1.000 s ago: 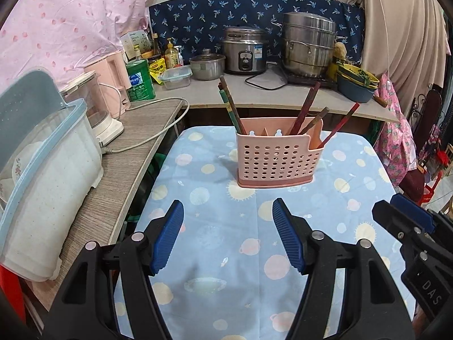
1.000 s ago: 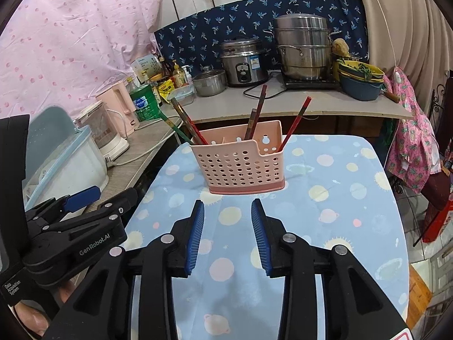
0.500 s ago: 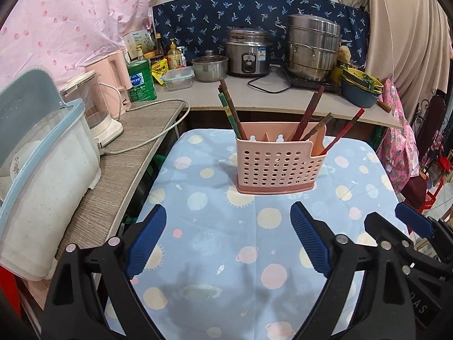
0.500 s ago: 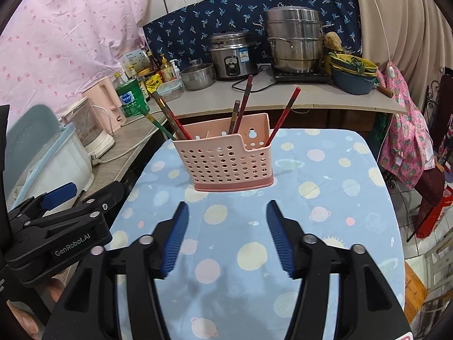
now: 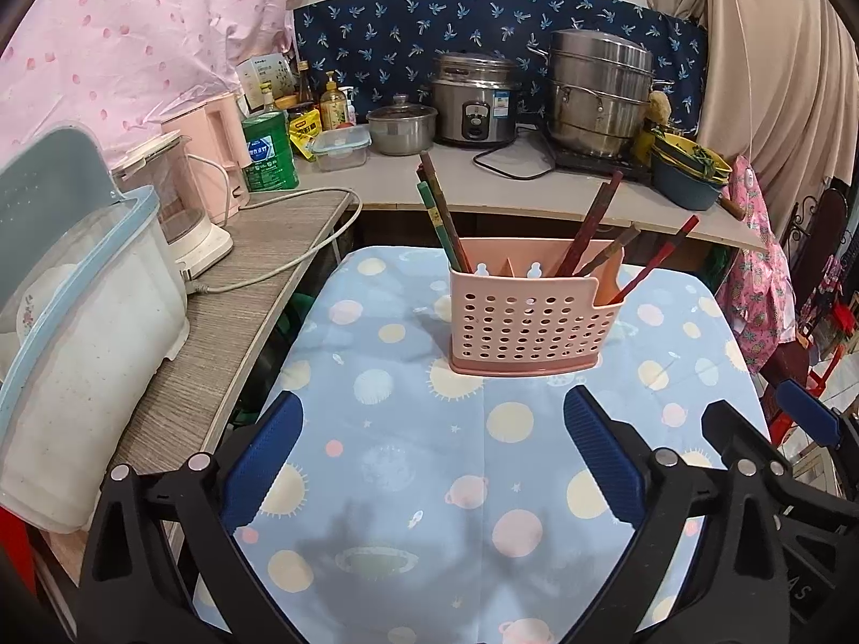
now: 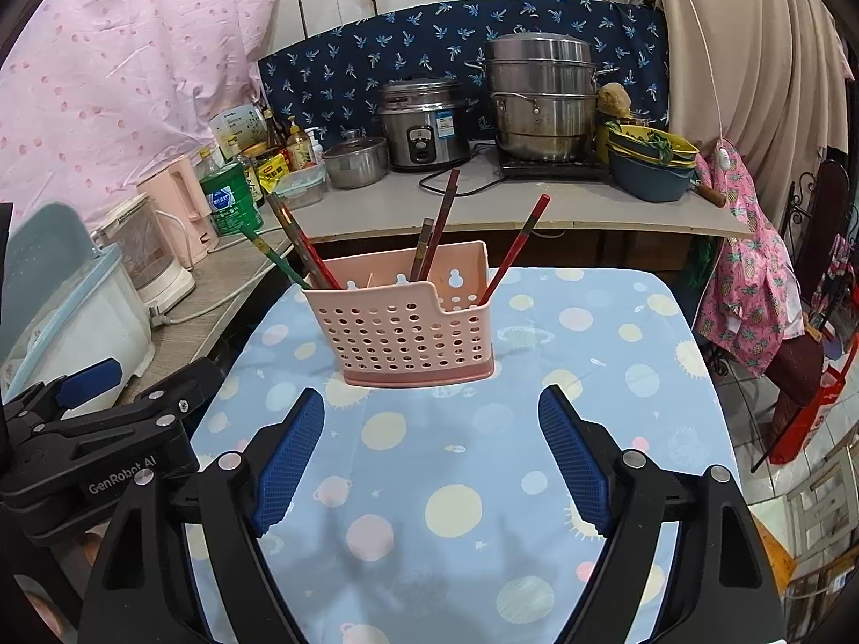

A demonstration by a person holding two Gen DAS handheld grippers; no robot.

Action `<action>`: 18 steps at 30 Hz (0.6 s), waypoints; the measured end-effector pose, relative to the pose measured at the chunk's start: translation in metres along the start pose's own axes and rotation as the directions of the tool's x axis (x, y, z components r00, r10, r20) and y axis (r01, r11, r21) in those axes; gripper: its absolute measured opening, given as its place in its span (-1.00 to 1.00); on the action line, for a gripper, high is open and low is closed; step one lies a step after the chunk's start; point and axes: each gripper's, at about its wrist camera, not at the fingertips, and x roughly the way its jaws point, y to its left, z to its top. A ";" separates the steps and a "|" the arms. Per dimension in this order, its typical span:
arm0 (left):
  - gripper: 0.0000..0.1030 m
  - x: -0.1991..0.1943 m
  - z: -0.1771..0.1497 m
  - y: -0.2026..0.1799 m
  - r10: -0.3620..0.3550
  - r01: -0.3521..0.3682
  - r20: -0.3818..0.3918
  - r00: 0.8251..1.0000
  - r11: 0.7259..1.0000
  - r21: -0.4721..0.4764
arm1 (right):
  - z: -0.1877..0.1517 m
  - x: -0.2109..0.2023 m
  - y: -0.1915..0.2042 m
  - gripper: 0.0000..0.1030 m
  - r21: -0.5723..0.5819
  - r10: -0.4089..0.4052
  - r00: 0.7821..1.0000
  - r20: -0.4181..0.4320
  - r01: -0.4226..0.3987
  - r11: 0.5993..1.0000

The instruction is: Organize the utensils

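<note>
Pink sheet (image 5: 134,43) and navy cloth (image 5: 483,21) line the walls.

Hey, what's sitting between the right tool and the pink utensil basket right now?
Nothing: only bare planet-print tablecloth lies between the open right tool and the pink utensil basket, as the right wrist view shows.

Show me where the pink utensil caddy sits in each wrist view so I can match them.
Left wrist: pink utensil caddy sits centre, slightly right, beyond the open fingers.
Right wrist: caddy sits centre, slightly left, beyond the open fingers.
Shared landmark: rice cooker on the counter behind.
</note>
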 end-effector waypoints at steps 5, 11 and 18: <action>0.82 0.001 0.001 0.000 -0.001 0.001 0.001 1.000 1.000 0.000 | -0.001 0.000 0.000 0.53 -0.007 -0.019 1.000 0.004 0.020 1.000; 0.82 0.002 0.001 -0.001 -0.005 0.005 0.001 1.000 1.000 0.000 | -0.001 0.001 0.000 0.53 -0.013 -0.025 1.000 0.007 0.025 1.000; 0.82 0.005 -0.001 -0.001 0.004 -0.004 -0.002 1.000 1.000 0.000 | -0.001 0.001 0.001 0.53 -0.015 -0.028 1.000 0.004 0.028 0.999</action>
